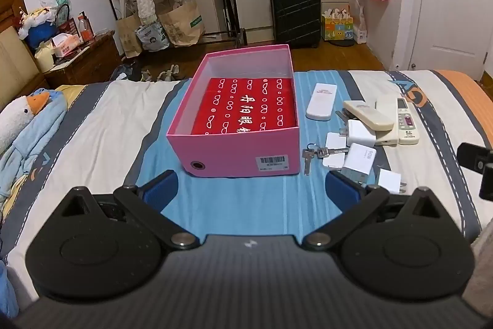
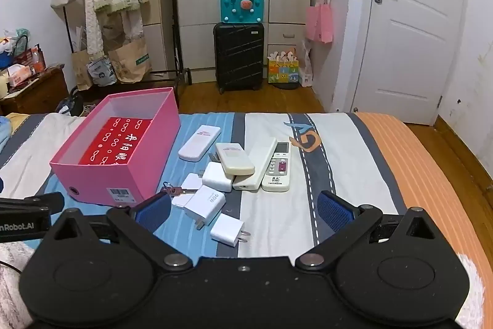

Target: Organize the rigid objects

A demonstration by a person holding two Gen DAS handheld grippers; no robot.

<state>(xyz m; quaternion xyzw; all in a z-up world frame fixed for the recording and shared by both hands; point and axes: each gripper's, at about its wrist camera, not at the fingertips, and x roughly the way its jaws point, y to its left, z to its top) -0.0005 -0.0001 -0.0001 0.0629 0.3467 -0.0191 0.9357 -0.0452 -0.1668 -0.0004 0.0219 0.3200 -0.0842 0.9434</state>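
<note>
An open pink box (image 1: 234,158) (image 2: 101,174) with a red printed lining sits on the bed. To its right lie several white remotes (image 1: 322,101) (image 2: 276,167), white chargers (image 1: 360,158) (image 2: 205,205) and a bunch of keys (image 1: 308,154) (image 2: 174,191). My left gripper (image 1: 251,190) is open and empty, just in front of the box. My right gripper (image 2: 243,210) is open and empty, and a small white plug charger (image 2: 227,229) lies between its fingers on the bed.
The striped bed cover (image 2: 354,174) runs to an orange edge at the right. A plush duck and blue cloth (image 1: 27,119) lie at the left. Beyond the bed stand a black suitcase (image 2: 239,56), a clothes rack and a white door (image 2: 409,30).
</note>
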